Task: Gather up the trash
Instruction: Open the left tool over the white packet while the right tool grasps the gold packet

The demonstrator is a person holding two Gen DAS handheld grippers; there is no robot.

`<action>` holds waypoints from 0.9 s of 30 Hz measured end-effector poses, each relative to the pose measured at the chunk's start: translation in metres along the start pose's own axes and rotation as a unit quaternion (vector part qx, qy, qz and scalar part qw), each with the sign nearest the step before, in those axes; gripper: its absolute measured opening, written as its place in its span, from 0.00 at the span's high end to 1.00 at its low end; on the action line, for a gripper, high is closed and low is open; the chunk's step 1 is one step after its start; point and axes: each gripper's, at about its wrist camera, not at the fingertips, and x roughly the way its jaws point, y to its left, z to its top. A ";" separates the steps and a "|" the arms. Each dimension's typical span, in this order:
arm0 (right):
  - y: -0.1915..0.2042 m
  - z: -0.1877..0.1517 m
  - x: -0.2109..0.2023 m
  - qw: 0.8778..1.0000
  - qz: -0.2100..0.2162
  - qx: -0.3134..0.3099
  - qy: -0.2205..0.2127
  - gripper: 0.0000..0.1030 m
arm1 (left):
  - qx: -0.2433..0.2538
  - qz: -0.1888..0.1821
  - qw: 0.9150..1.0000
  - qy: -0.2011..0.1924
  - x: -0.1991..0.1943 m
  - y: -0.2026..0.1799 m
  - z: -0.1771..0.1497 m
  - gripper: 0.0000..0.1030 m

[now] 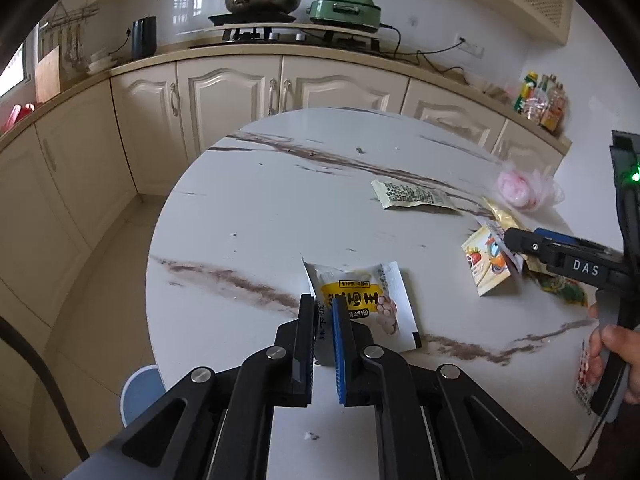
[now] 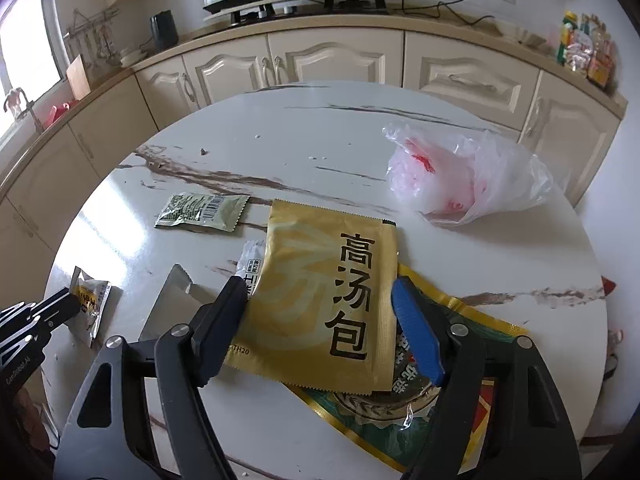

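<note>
Left gripper (image 1: 325,312): clamping the near edge of a white-and-yellow snack wrapper (image 1: 362,300) lying on the round marbled bench (image 1: 260,216). Right gripper (image 2: 320,292): jaws standing apart, straddling a gold soup sachet (image 2: 324,300), pads at its side edges; grip unclear. Green packet (image 2: 202,212) and plastic bag (image 2: 464,176) are lying beyond. Cream cabinets (image 1: 232,92) and a stove (image 1: 260,34) are standing behind.

Beyond my bench (image 1: 256,216) I see cream cabinets (image 1: 228,92), a frying pan (image 1: 262,0) on the stove (image 1: 256,32), a green electric cooker (image 1: 346,10) beside it, a black kettle (image 1: 143,38), and seasoning packets (image 1: 542,98) on the counter's right end.
</note>
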 end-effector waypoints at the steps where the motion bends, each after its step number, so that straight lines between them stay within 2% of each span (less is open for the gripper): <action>1: 0.000 0.000 -0.001 1.000 0.002 -0.002 0.000 0.32 | 0.001 -0.001 1.000 -0.001 -0.001 0.000 0.000 0.95; 4: -0.001 0.000 -0.001 1.000 0.006 -0.003 0.000 0.33 | -0.006 -0.001 1.000 0.004 -0.005 0.002 -0.001 0.88; 5: -0.001 -0.001 -0.002 1.000 0.006 -0.004 0.001 0.33 | -0.010 0.001 1.000 0.003 -0.007 0.001 0.000 0.78; 6: -0.001 -0.001 -0.002 1.000 0.007 -0.003 0.001 0.34 | -0.016 0.005 1.000 0.001 -0.010 0.002 0.001 0.57; 8: 0.000 0.000 -0.007 1.000 0.017 -0.005 -0.003 0.47 | -0.026 0.011 1.000 -0.005 -0.014 0.003 0.003 0.38; 10: 0.003 0.002 -0.013 1.000 0.022 -0.009 -0.004 0.61 | -0.025 0.013 1.000 -0.006 -0.017 0.001 0.004 0.37; 13: 0.005 0.003 -0.014 1.000 0.019 -0.009 -0.001 0.63 | -0.012 0.031 0.999 0.002 -0.016 -0.005 0.006 0.33; 16: 0.003 0.006 -0.019 1.000 0.026 0.011 -0.008 0.63 | 0.001 0.030 0.999 0.015 -0.012 -0.013 0.005 0.33; 17: 0.003 0.007 -0.019 1.000 0.018 0.011 -0.007 0.60 | 0.002 0.032 0.999 0.017 -0.011 -0.015 0.005 0.33; 19: 0.004 0.011 -0.015 1.000 -0.009 0.000 -0.007 0.32 | 0.007 0.031 0.999 0.016 -0.013 -0.018 0.004 0.33; 23: 0.005 0.014 -0.005 0.999 -0.047 -0.017 -0.002 0.26 | 0.009 0.036 0.999 0.019 -0.010 -0.021 0.004 0.33; 24: 0.004 0.015 -0.001 0.999 -0.052 -0.016 0.001 0.23 | 0.007 0.037 0.999 0.021 -0.010 -0.019 0.005 0.33; 26: 0.001 0.016 0.005 0.998 -0.053 -0.016 0.011 0.23 | 0.009 0.037 0.999 0.019 -0.010 -0.019 0.005 0.33; 27: -0.001 0.017 0.010 0.998 -0.052 -0.012 0.018 0.18 | 0.012 0.039 0.999 0.020 -0.009 -0.019 0.005 0.33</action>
